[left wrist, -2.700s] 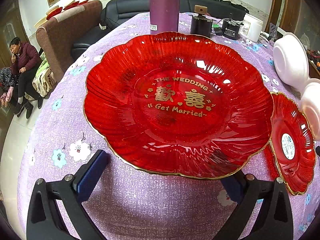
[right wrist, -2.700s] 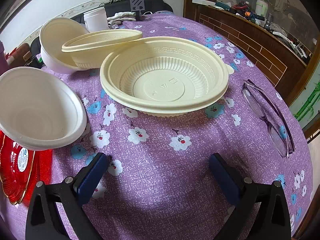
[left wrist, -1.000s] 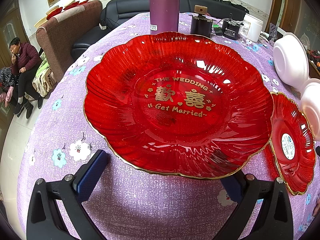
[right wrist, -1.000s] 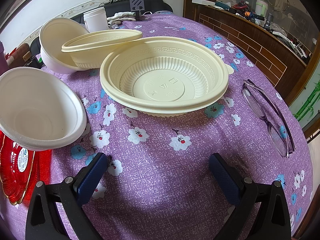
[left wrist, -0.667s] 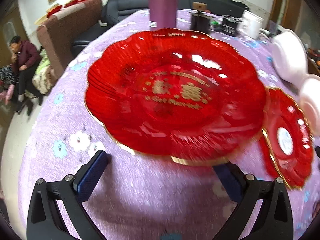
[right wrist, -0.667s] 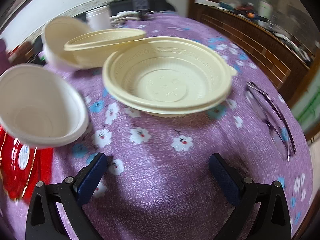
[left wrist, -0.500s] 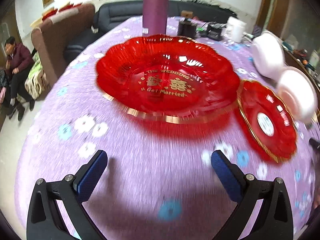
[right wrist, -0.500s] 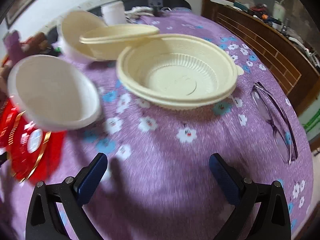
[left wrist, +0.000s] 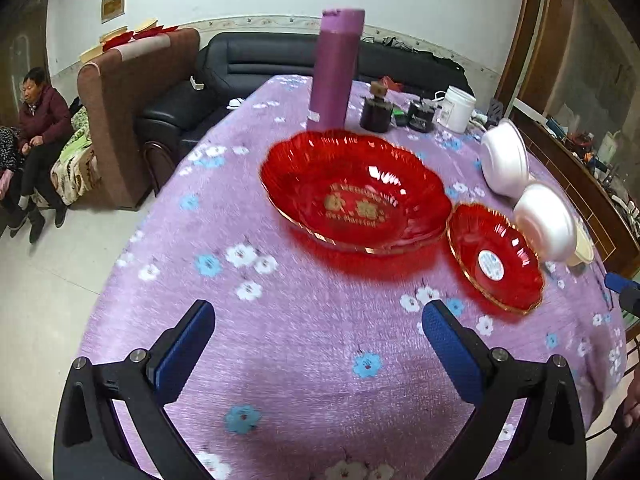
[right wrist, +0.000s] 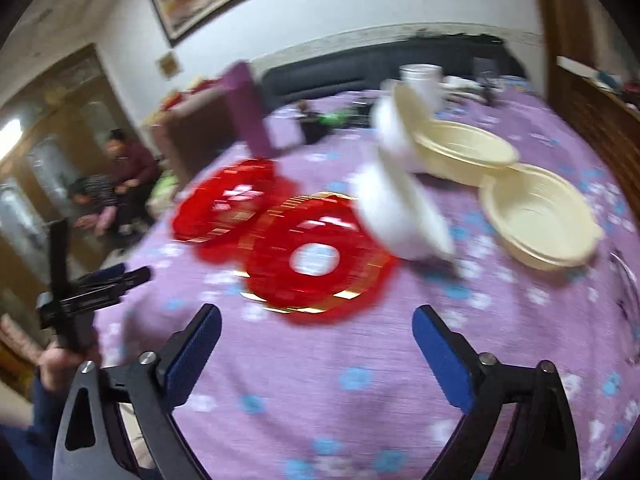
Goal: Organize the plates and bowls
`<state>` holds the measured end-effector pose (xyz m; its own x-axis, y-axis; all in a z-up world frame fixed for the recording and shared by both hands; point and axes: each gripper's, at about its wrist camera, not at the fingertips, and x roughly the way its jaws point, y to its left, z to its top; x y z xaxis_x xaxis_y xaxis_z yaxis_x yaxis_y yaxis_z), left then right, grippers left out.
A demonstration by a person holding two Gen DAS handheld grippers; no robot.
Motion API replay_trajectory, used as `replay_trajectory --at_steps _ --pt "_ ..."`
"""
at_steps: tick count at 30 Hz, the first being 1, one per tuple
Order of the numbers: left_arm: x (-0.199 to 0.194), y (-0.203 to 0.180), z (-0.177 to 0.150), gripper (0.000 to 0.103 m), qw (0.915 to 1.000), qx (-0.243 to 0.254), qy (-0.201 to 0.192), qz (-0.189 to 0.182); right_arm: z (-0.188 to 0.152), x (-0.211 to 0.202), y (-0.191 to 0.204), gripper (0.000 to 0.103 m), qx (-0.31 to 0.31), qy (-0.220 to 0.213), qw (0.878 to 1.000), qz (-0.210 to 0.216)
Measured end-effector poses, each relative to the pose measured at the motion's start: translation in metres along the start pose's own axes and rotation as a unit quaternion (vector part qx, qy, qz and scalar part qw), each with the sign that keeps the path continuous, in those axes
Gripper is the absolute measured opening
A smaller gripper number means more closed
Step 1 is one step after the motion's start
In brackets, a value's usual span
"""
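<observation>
well, the large red plate (left wrist: 356, 192) sat mid-table on the purple flowered cloth (left wrist: 280, 340), with the small red plate (left wrist: 496, 258) just beside it toward the right edge, rims nearly touching. two white bowls (left wrist: 546, 222) stood tilted on their sides a little farther right, and the right wrist view showed two cream bowls (right wrist: 540, 216) beyond them near the far right corner, one leaning on the other. judging by that spread, nothing looked stacked or sorted yet; the plates wanted nesting and the bowls gathering, so the job seemed barely begun.

the left gripper (left wrist: 320, 356) hung released above the near edge, blue pads wide apart and nothing between them. the right gripper (right wrist: 316, 356) was likewise spread and empty, over the near edge facing the small plate.

the purple flask (left wrist: 336, 68) stood at the far edge with small jars (left wrist: 454, 109) beside it. the right wrist picture was badly smeared, so plate rims and the bowls' exact contact were hard to make out, and the glasses (right wrist: 628, 300) at its right margin were cut off. whether the nearer white bowl rested on the small plate's rim, i couldn't tell.
</observation>
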<state>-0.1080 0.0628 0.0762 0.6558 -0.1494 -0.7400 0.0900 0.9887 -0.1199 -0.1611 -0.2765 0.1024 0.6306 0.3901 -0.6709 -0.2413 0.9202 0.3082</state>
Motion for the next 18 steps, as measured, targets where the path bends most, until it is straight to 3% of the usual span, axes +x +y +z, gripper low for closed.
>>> replay_trajectory --at_steps 2,4,6,7,12,14,18 --pt "-0.007 0.005 0.009 0.103 1.0 -0.002 -0.004 0.005 0.011 -0.001 0.018 0.088 -0.015 -0.001 1.0 0.011" --pt "-0.01 0.014 0.016 0.103 0.9998 -0.015 0.007 0.01 0.019 0.004 0.038 0.079 -0.04 0.007 0.999 -0.007" --pt "-0.008 0.022 0.026 0.103 0.9994 -0.026 0.02 -0.011 0.022 0.013 0.051 0.06 -0.053 0.025 0.998 -0.011" --pt "-0.008 0.024 0.028 0.103 0.9993 -0.029 0.021 -0.011 0.024 0.016 0.052 0.056 -0.047 0.033 0.998 -0.013" --pt "0.002 0.024 0.042 0.103 0.9991 -0.032 0.024 -0.013 0.037 0.037 0.061 0.055 -0.066 0.026 0.997 -0.028" --pt "0.003 0.023 0.043 0.103 0.999 -0.033 0.017 -0.025 0.042 0.047 0.054 0.055 -0.05 0.018 0.999 -0.005" --pt "0.019 0.017 0.024 0.103 0.998 -0.034 0.023 -0.048 0.023 0.066 0.073 0.055 -0.122 -0.016 0.988 -0.093"
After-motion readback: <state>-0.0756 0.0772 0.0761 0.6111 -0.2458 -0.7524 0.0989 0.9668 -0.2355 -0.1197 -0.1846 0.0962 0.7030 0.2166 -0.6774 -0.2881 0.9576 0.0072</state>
